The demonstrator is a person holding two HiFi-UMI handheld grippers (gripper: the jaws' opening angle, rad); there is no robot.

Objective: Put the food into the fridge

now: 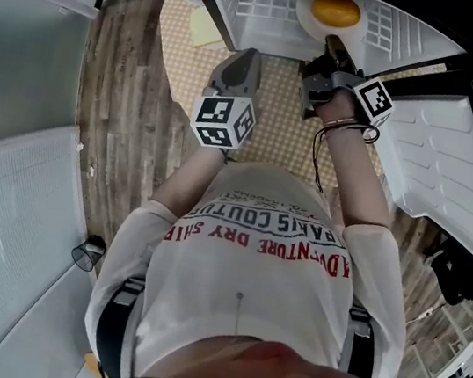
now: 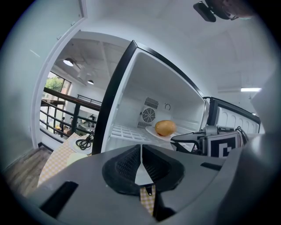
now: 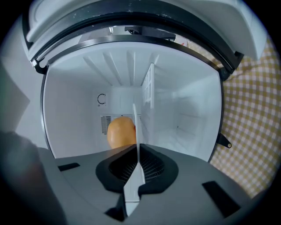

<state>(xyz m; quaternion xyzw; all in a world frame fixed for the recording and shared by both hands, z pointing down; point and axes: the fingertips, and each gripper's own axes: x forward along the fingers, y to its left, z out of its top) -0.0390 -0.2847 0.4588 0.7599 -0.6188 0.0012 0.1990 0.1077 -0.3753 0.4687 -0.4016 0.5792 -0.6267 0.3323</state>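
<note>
A round orange-yellow food (image 1: 336, 11) lies on a white plate (image 1: 304, 18) inside the open small fridge (image 1: 266, 1), on its white wire shelf. My right gripper (image 1: 333, 41) reaches into the fridge mouth and is shut on the plate's near rim. In the right gripper view the plate (image 3: 135, 127) shows edge-on between the jaws of the right gripper (image 3: 138, 165), with the food (image 3: 119, 132) just behind. My left gripper (image 1: 244, 56) hangs back outside the fridge, shut and empty. The left gripper view shows the left gripper (image 2: 141, 154), the food (image 2: 165, 128) and the right gripper (image 2: 184, 139).
The fridge door (image 1: 441, 163) stands swung open at the right. The fridge rests on a checked cloth (image 1: 274, 118) above a wooden floor (image 1: 117, 102). A coiled cable (image 2: 85, 141) lies left of the fridge. A white cabinet (image 1: 0, 217) fills the left.
</note>
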